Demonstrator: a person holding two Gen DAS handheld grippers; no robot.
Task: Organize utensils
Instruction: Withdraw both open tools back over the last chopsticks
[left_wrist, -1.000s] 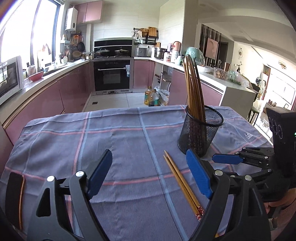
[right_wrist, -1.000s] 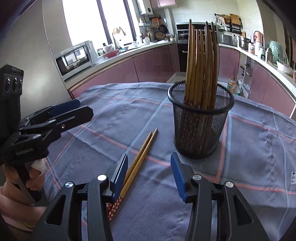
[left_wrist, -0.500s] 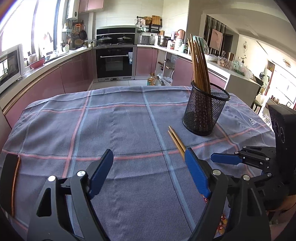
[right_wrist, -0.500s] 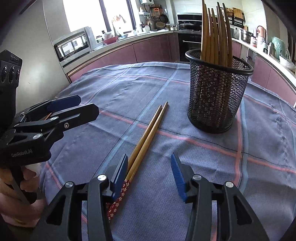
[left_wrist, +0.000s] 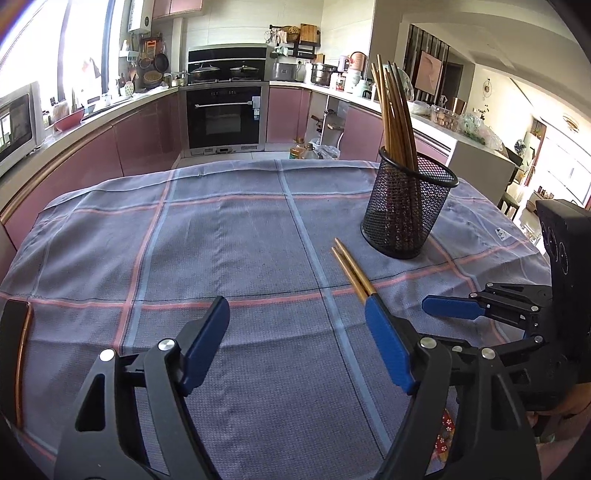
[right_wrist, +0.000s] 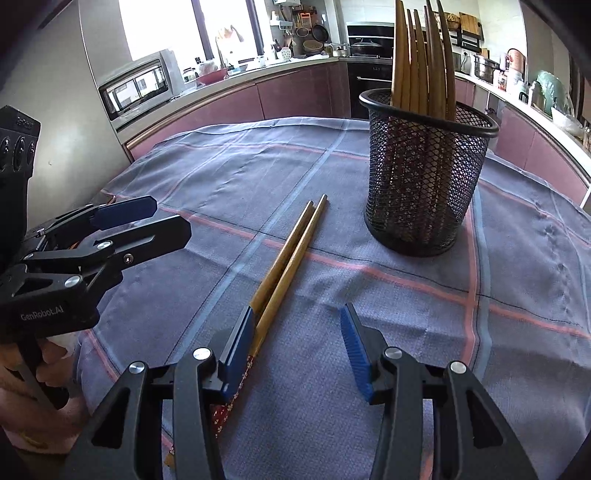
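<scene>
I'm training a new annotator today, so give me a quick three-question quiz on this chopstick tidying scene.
1. True or false: the loose chopstick pair lies flat on the checked tablecloth.
2. Which gripper has that pair nearest a pad: A) left gripper B) right gripper?
3. Fill in: the black mesh holder stands ____ and holds more chopsticks.

Key: 1 true. 2 B; the pair runs beside its left pad, not gripped. 3 upright.

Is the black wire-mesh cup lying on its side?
No, the black wire-mesh cup stands upright on the blue checked tablecloth, with wooden chopsticks sticking out.
</scene>
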